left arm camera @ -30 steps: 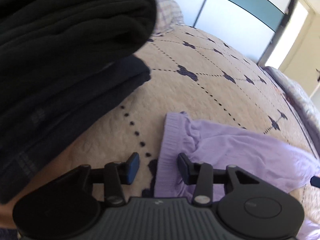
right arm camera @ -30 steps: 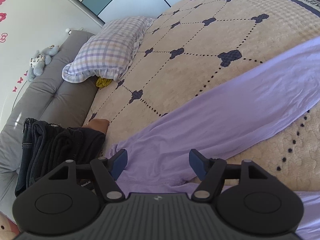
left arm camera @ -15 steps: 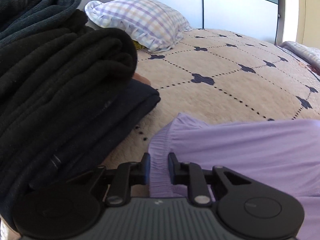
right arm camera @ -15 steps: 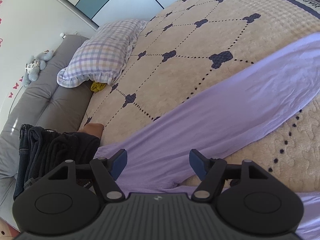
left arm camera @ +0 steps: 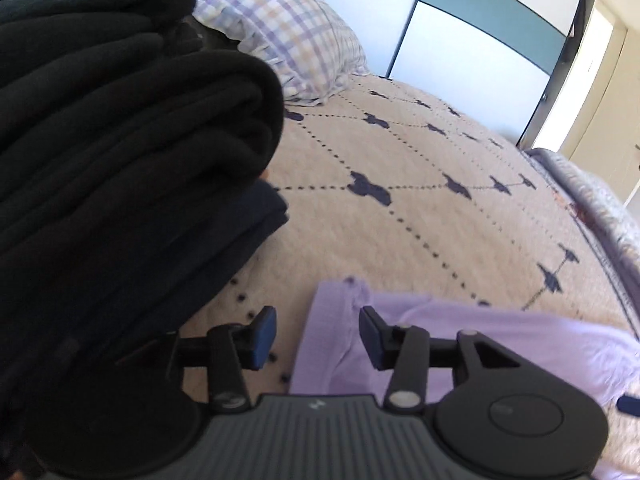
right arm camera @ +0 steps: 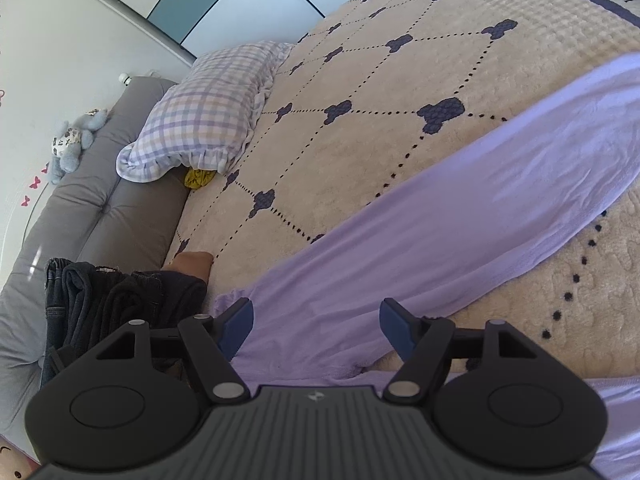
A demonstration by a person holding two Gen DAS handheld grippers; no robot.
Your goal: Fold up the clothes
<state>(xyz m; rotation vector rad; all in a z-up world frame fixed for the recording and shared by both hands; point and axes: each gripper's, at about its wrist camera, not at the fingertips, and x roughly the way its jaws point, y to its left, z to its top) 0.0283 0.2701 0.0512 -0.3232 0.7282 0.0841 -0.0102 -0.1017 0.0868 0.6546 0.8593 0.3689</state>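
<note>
A lilac garment [right arm camera: 440, 216] lies stretched across the beige quilted bed [right arm camera: 400, 92]. Its gathered cuff end [left arm camera: 340, 320] lies between the fingers of my left gripper [left arm camera: 316, 336], which is open and holds nothing. My right gripper [right arm camera: 316, 324] is open just above the lilac cloth, near its lower edge, and holds nothing. A stack of folded dark clothes [left arm camera: 120, 160] stands just left of the left gripper, and it shows in the right wrist view [right arm camera: 116, 300] at the bed's head end.
A checked pillow [right arm camera: 208, 108] lies at the head of the bed, with a yellow item [right arm camera: 198, 178] under its edge. A grey padded headboard [right arm camera: 100, 208] carries a small plush toy [right arm camera: 72, 144]. Wardrobe doors [left arm camera: 472, 40] stand beyond the bed.
My left gripper closed on the lilac cuff half a second ago and has now opened and let it go. The right gripper stayed open and shifted slightly.
</note>
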